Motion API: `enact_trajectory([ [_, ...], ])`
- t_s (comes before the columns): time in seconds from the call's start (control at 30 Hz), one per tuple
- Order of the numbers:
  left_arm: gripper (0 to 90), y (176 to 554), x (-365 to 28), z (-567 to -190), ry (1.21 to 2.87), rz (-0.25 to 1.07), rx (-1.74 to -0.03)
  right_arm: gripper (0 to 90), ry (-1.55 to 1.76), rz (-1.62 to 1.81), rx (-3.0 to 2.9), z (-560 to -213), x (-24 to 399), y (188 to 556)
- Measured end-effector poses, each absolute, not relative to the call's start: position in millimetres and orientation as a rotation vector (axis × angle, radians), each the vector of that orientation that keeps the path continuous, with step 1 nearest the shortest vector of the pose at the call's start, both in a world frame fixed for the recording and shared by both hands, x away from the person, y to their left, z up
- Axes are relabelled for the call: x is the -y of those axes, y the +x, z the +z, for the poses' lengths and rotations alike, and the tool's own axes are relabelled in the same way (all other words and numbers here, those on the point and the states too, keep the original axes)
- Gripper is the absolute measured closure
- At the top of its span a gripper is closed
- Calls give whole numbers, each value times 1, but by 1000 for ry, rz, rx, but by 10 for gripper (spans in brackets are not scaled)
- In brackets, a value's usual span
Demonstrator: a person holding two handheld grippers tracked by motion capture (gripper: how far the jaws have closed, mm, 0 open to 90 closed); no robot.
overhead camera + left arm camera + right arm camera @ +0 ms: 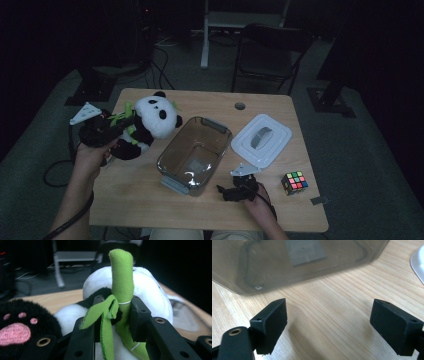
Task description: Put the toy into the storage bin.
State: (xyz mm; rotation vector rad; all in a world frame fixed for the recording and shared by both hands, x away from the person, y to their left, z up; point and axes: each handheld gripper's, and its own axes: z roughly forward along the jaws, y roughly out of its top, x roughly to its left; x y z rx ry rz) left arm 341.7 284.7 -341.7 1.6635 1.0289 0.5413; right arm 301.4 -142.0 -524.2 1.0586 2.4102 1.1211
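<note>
A black-and-white panda plush (pixel 150 122) hangs over the table's left side, lifted off the wood. My left gripper (pixel 116 126) is shut on it from the left. In the left gripper view the jaws pinch the plush's green bamboo stalk (pixel 122 282) against its white body (pixel 152 295), and my left gripper (pixel 117 315) has a pink-padded black paw (pixel 17 331) beside it. A clear plastic container (pixel 195 152) stands empty mid-table. My right gripper (pixel 225 192) rests low near the container's front right corner. It stands open (pixel 328 322) over bare wood, facing the container wall (pixel 294 262).
A white lid (pixel 261 139) lies to the right of the container, its edge showing in the right gripper view (pixel 419 262). A colour cube (pixel 294 182) sits near the table's right front edge. A dark chair (pixel 270 50) stands behind the wooden table (pixel 150 210).
</note>
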Motion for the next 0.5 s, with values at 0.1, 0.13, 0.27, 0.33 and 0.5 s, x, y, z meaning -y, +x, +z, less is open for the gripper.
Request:
enact_trajectory([
  [0.1,705,341,-277,-338,1668,530,-1005,139,1064,1117,-2408,-525,144,301],
  [0.13,704,340,-270,-335,1678,531,-987,139,1064,1114,-2411,-525,144,301],
  [0.27,704,338,-254,-329,1701,526,-976,139,1065,1114,-2415,-525,145,302],
  [0.33,704,338,-251,-327,1703,524,-974,139,1064,1114,-2415,-525,144,302],
  [0.5,703,336,-236,-318,1705,527,-972,139,1027,1127,-2432,-521,122,304],
])
